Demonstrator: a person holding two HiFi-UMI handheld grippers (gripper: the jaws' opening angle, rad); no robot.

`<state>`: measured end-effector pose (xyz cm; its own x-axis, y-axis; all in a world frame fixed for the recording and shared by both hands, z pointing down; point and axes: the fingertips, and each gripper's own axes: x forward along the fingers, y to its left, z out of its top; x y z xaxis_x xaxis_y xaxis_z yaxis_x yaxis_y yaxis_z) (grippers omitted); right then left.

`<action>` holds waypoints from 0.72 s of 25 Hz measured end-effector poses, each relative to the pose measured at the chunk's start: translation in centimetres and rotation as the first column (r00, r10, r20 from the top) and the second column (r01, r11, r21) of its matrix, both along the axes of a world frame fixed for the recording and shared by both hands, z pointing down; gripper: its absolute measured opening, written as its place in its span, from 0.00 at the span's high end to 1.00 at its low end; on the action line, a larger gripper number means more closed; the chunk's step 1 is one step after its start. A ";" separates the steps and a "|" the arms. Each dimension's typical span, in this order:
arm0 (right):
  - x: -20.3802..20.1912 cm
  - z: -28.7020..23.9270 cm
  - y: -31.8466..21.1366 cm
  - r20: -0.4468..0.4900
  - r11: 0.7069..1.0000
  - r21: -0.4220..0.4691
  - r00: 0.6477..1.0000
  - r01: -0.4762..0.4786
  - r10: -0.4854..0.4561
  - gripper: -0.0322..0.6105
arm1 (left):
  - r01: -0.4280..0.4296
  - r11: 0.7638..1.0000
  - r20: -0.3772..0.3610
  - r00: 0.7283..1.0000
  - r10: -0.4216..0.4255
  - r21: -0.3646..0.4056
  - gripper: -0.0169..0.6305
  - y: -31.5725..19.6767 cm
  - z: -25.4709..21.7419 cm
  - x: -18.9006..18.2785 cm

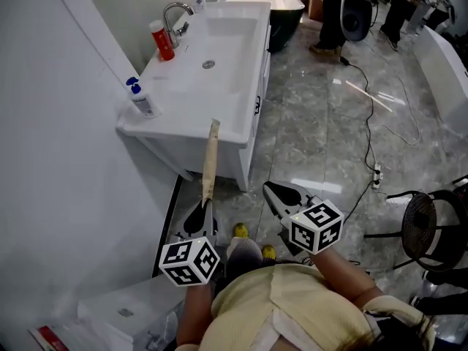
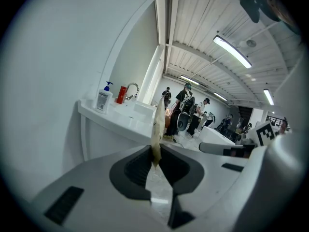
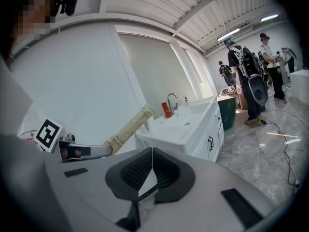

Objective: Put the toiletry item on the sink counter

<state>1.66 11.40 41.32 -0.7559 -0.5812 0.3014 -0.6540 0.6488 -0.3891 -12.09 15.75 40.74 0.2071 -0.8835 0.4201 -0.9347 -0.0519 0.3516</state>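
My left gripper [image 1: 205,205] sits low on the left and points forward. Its jaws are pinched on the bottom end of a toothbrush packet [image 1: 210,159], which sticks straight out ahead of them (the pads are apart only by the packet's thin edge). My right gripper [image 1: 276,191] is just beside it, jaws pressed together with nothing between them. The left marker cube [image 1: 189,260] and the right marker cube [image 1: 316,225] both face up. My left forearm [image 1: 191,314] and right forearm [image 1: 351,280] reach forward, close to my body.
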 end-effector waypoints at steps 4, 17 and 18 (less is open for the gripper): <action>-0.7 0.0 -2.6 -0.009 1.000 -0.002 1.000 -0.014 0.014 0.91 | -0.013 1.000 0.002 1.000 0.013 0.003 0.86 -3.1 0.0 -1.0; -5.0 -0.5 -13.6 -0.022 0.998 0.006 0.998 -0.055 0.055 0.91 | -0.051 0.999 0.025 0.998 0.050 0.007 0.86 -14.7 0.3 -5.3; -5.3 -0.6 -14.3 -0.022 0.998 0.008 0.998 -0.057 0.057 0.91 | -0.056 0.998 0.024 0.998 0.056 0.006 0.86 -15.3 0.3 -5.4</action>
